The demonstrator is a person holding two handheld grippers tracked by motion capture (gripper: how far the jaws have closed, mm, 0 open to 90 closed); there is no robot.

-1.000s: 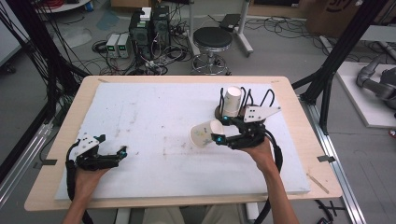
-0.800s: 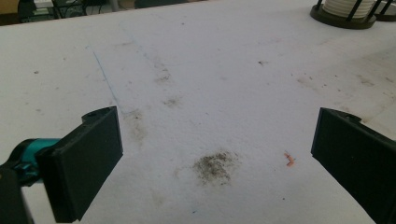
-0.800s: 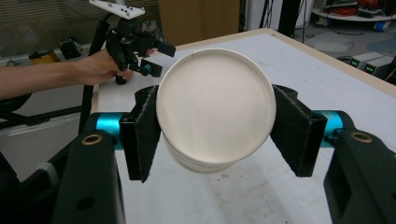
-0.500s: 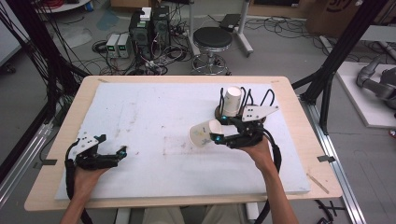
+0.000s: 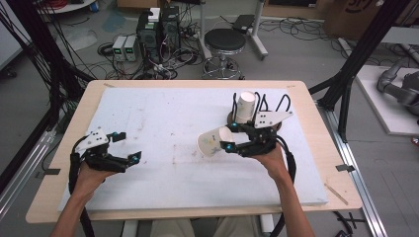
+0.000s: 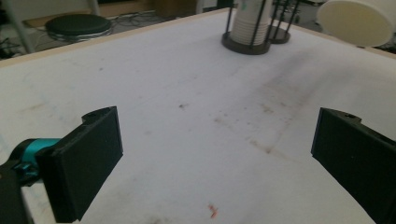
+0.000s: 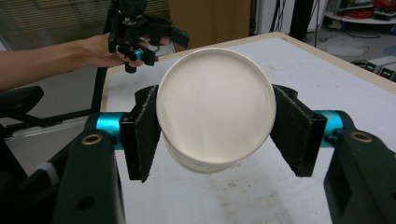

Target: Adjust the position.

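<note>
A white paper cup [image 5: 212, 142] hangs on its side above the white board, and my right gripper [image 5: 228, 137] is shut on it. In the right gripper view the cup [image 7: 215, 107] turns a round end to the camera, with both black pads [image 7: 144, 133] pressed on its sides. A stack of cups [image 5: 245, 106] stands in a black wire holder just behind the right gripper. My left gripper [image 5: 127, 146] is held open near the board's left front, with nothing between its fingers [image 6: 84, 158]. In the left gripper view the cup stack [image 6: 252, 23] and the held cup [image 6: 357, 21] are far ahead.
A second black wire holder [image 5: 284, 104] stands to the right of the cup stack. The white board [image 5: 163, 113] covers most of the wooden table [image 5: 316, 128] and bears faint stains. A stool [image 5: 225, 42], electronics and cables are on the floor beyond the table.
My left gripper has risen a little and moved slightly forward over the board. The right gripper and its cup have stayed in place.
</note>
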